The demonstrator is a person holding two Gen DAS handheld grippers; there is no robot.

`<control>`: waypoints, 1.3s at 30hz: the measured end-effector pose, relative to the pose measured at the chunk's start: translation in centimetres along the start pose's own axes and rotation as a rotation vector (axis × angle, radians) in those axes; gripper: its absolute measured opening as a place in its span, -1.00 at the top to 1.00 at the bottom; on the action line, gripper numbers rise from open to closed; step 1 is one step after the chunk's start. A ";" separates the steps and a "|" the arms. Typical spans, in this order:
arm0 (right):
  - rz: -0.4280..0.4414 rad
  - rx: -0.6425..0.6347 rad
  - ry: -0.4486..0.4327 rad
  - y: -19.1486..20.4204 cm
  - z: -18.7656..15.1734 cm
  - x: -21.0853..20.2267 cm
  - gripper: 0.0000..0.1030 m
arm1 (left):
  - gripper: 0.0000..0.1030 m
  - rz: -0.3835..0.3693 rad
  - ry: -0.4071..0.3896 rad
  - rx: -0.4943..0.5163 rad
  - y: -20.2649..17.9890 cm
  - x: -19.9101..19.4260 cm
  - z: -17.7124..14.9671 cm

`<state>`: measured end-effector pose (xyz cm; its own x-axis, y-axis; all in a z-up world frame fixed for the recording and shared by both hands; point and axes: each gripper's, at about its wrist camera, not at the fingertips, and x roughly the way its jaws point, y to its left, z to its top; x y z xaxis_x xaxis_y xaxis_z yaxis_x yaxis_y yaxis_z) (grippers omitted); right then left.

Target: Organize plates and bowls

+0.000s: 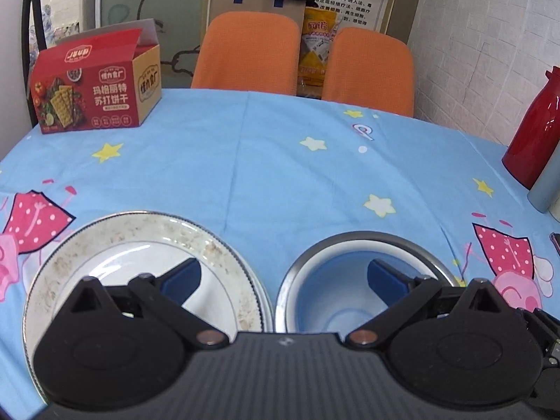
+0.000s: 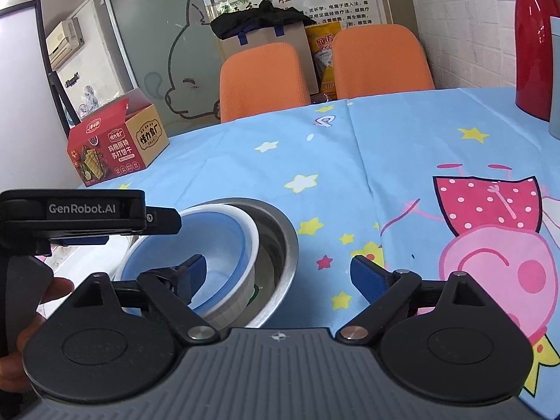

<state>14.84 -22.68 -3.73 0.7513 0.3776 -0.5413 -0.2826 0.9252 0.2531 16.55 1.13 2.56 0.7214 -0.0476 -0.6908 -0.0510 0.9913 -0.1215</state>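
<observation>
A white plate (image 1: pixel 140 245) with a speckled, soiled rim lies at the near left of the table. Just right of it stands a steel bowl (image 1: pixel 430 262) with a blue bowl (image 1: pixel 336 280) inside. My left gripper (image 1: pixel 285 276) is open, one finger above the plate and the other above the blue bowl. In the right wrist view the blue bowl (image 2: pixel 224 238), white outside, sits tilted in the steel bowl (image 2: pixel 283 241). My right gripper (image 2: pixel 280 273) is open and straddles the steel rim, its left finger in the blue bowl. Neither gripper holds anything.
A blue cartoon tablecloth (image 1: pixel 280 161) covers the table. A red cracker box (image 1: pixel 94 94) stands far left, two orange chairs (image 1: pixel 245 52) behind. A red flask (image 1: pixel 535 133) and a grey cup (image 1: pixel 546 189) stand at the right edge. The left gripper's black housing (image 2: pixel 70 217) and a hand (image 2: pixel 21 343) show at the left.
</observation>
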 end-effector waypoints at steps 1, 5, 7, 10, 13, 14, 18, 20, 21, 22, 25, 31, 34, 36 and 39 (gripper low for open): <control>0.001 -0.002 0.004 0.1 0.0 0.2 -1.00 | -0.94 0.002 0.005 0.002 0.0 0.2 0.0; 0.005 -0.017 0.016 0.4 0.1 1.0 -1.00 | -0.94 0.008 0.013 0.017 0.1 0.8 0.2; 0.002 -0.022 0.023 0.4 0.1 1.4 -1.00 | -0.94 0.015 0.015 0.028 0.2 1.0 0.3; 0.007 -0.016 0.027 0.3 0.1 1.6 -1.00 | -0.94 0.021 0.013 0.026 0.6 1.1 0.4; 0.005 -0.017 0.034 0.4 0.1 2.0 -1.00 | -0.94 0.016 0.020 0.027 0.7 1.4 0.4; 0.004 -0.018 0.038 0.5 0.0 2.0 -1.00 | -0.94 0.016 0.024 0.032 0.6 1.6 0.4; 0.001 -0.015 0.044 0.2 -0.1 2.1 -1.00 | -0.94 0.005 0.042 0.048 0.3 2.0 0.2; -0.001 -0.015 0.044 0.3 0.0 2.2 -1.00 | -0.94 -0.006 0.044 0.058 0.1 2.2 0.2; -0.002 -0.017 0.045 0.3 0.0 2.2 -1.00 | -0.94 -0.013 0.046 0.072 -0.1 2.4 0.2; -0.004 -0.022 0.046 0.5 -0.1 2.3 -1.00 | -0.95 -0.014 0.051 0.089 -0.3 2.6 0.2; -0.012 -0.049 0.049 0.9 -0.2 2.4 -1.00 | -0.95 0.016 0.034 0.175 -1.2 2.9 0.2; -0.038 -0.088 0.046 1.0 -0.3 2.5 -1.00 | -0.95 0.009 -0.017 0.287 -1.5 2.4 1.0; -0.060 -0.096 0.047 0.5 -0.2 2.4 -1.00 | -0.96 -0.003 -0.027 0.314 -1.5 2.2 1.2; -0.085 -0.099 0.047 0.2 -0.2 2.4 -1.00 | -0.96 -0.013 -0.024 0.326 -1.6 2.2 1.1; -0.100 -0.105 0.048 -0.4 -0.2 2.3 -1.00 | -0.96 -0.023 -0.014 0.350 -2.2 2.4 0.5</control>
<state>16.54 -22.14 -5.27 0.7502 0.2824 -0.5978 -0.2706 0.9562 0.1120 18.78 -1.12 1.54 0.7288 -0.0713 -0.6810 0.2039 0.9720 0.1165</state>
